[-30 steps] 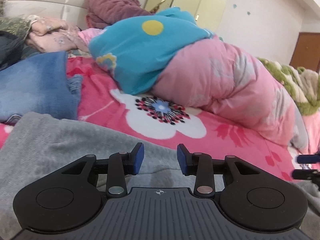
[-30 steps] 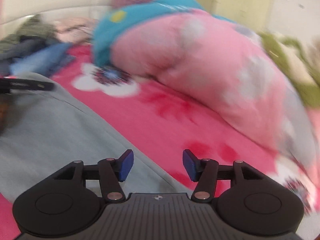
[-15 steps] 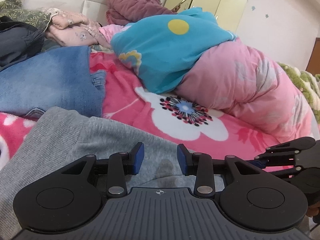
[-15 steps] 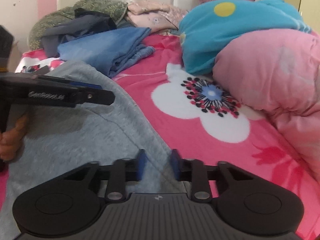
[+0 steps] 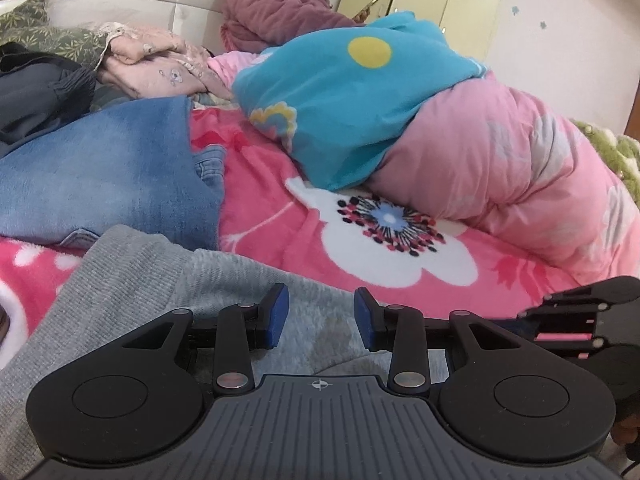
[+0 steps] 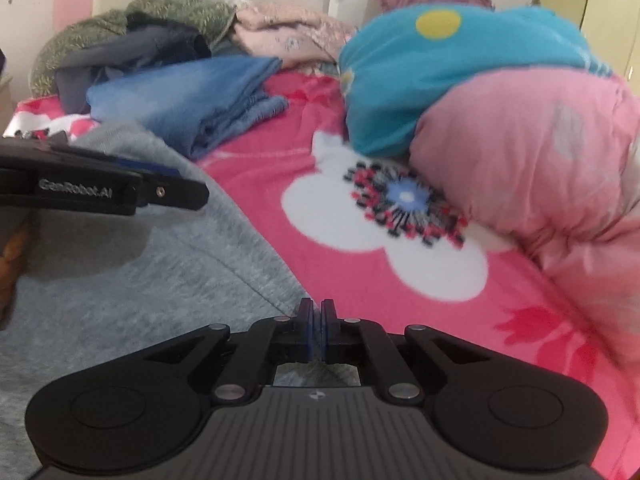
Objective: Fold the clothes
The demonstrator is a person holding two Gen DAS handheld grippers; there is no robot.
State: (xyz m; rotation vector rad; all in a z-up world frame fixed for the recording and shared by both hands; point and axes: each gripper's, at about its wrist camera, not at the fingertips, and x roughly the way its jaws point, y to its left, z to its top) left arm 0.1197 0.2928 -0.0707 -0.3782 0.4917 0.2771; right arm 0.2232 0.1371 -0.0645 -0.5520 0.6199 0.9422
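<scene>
A soft grey knitted garment is lying spread on the pink flowered fleece blanket, near a folded pair of blue jeans. The right gripper is sitting at the garment's edge with its jaws pressed together (whether cloth is caught between them cannot be told). The left gripper is hovering over the grey fabric, jaws partly apart and holding nothing.

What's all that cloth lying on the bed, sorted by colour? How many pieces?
Grey: 1, the sweater
Blue: 1, the jeans
Dark: 1, the garment
Green: 1, the knit
Pale pink: 1, the floral garment
Turquoise: 1, the blanket
Pink: 1, the quilt
Total: 7
</scene>
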